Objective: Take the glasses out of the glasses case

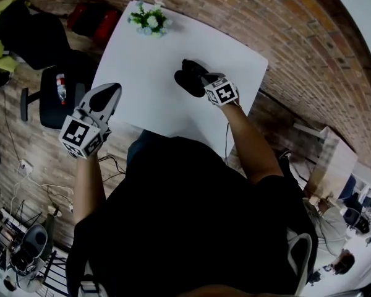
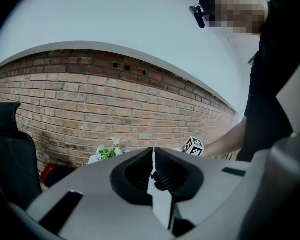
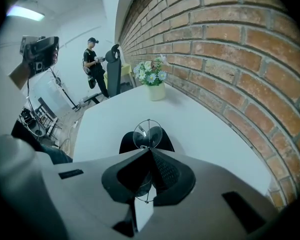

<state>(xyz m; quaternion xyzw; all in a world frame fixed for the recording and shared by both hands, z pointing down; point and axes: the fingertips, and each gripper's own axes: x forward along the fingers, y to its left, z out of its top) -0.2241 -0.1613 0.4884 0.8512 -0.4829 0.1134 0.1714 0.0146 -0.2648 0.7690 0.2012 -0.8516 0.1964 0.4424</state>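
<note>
The black glasses case (image 1: 187, 80) lies on the white table (image 1: 148, 98), right of its middle. My right gripper (image 1: 201, 82) is over the case, its marker cube toward the person. In the right gripper view the right gripper (image 3: 150, 150) is shut on thin wire-rimmed glasses (image 3: 147, 135); one round lens stands above the jaw tips, and the case (image 3: 127, 144) shows dark just behind. The left gripper (image 1: 108, 96) hangs off the table's left edge, away from the case. Seen in its own view, the left gripper (image 2: 153, 151) is shut and holds nothing.
A small pot of white flowers (image 1: 149, 21) stands at the table's far end, by the brick wall (image 3: 230, 59). A black office chair (image 1: 62, 91) sits left of the table. Another person (image 3: 94, 64) stands far off across the room.
</note>
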